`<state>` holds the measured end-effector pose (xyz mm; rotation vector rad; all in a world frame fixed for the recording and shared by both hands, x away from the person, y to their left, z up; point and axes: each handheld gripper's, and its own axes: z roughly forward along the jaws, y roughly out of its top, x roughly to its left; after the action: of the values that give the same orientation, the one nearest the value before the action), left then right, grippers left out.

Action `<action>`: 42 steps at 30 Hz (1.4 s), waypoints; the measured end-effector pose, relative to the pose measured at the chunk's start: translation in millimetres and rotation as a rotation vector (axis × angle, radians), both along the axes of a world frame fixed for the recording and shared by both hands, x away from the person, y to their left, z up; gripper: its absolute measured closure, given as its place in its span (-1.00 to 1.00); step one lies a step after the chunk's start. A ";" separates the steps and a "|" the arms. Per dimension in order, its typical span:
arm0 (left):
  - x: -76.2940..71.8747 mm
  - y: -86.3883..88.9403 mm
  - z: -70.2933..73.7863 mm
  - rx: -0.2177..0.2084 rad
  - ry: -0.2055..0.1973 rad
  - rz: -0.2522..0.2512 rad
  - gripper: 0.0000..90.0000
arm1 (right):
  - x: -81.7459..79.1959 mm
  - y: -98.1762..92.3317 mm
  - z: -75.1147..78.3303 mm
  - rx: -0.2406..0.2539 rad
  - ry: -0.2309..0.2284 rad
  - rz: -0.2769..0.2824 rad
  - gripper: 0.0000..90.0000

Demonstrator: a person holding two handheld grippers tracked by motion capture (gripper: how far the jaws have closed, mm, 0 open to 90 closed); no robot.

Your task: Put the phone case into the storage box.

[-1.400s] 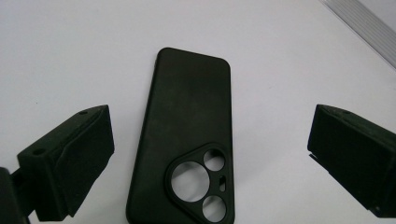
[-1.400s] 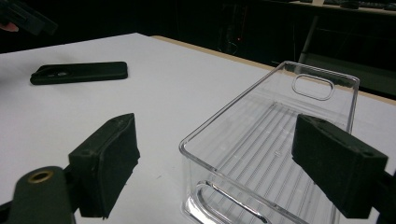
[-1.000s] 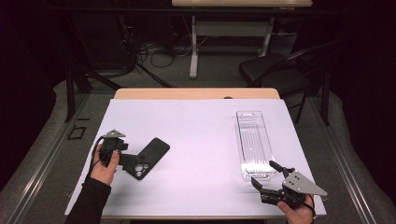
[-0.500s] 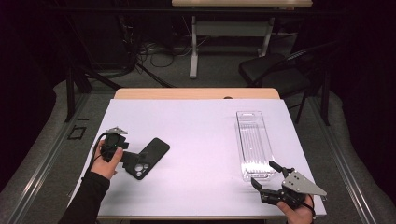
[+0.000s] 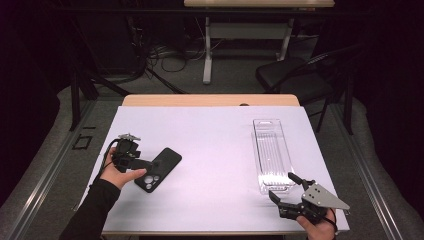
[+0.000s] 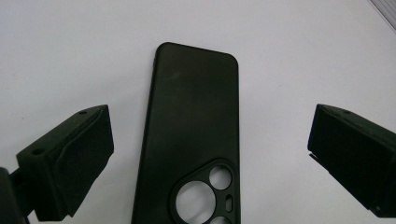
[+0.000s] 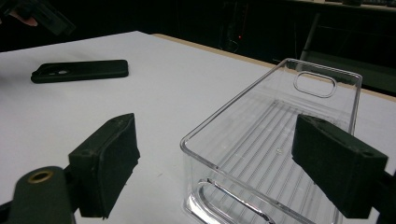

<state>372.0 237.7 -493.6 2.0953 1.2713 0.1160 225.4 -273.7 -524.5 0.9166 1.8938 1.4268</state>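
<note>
Flat on table, matte black phone case [image 6: 191, 130], camera cutouts

Black phone case [image 5: 158, 170] lies flat on white table cover, left side, back up, matte. Camera cutout with round holes [image 6: 201, 196] at end nearest my left gripper [image 5: 148, 164]; rounded far end points away, toward table middle. Case sits between my spread jaws, touching neither. From my right gripper view, case [image 7: 80, 70] lies far off, low and flat.

Black grippers, blocky fingers [image 6: 70, 163] (grey plate [image 5: 325, 196] on right), black sleeve [image 5: 92, 210]
</note>
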 end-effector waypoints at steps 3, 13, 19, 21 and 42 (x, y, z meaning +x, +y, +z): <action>1.2 -0.6 0.7 0.011 0.001 -0.007 -0.99 | -0.1 0.3 -0.1 0.000 0.000 0.001 -0.69; 4.9 -6.0 7.6 0.076 0.004 -0.032 -0.99 | -0.1 0.6 -0.2 -0.002 0.006 0.004 -0.69; 9.8 -9.8 6.0 0.084 0.034 -0.038 -0.99 | 0.2 0.6 -0.5 -0.003 0.004 0.005 -0.69; 11.1 -11.8 5.2 0.088 0.053 -0.042 -0.99 | 0.1 0.7 -0.5 -0.003 0.004 0.005 -0.69; 28.7 -30.7 -13.6 0.248 0.197 -0.112 -0.99 | 0.6 1.5 -1.4 -0.001 0.004 0.011 -0.69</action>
<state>400.6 207.0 -507.2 2.4360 1.3054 0.0182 226.0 -272.2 -525.9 0.9111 1.9053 1.4307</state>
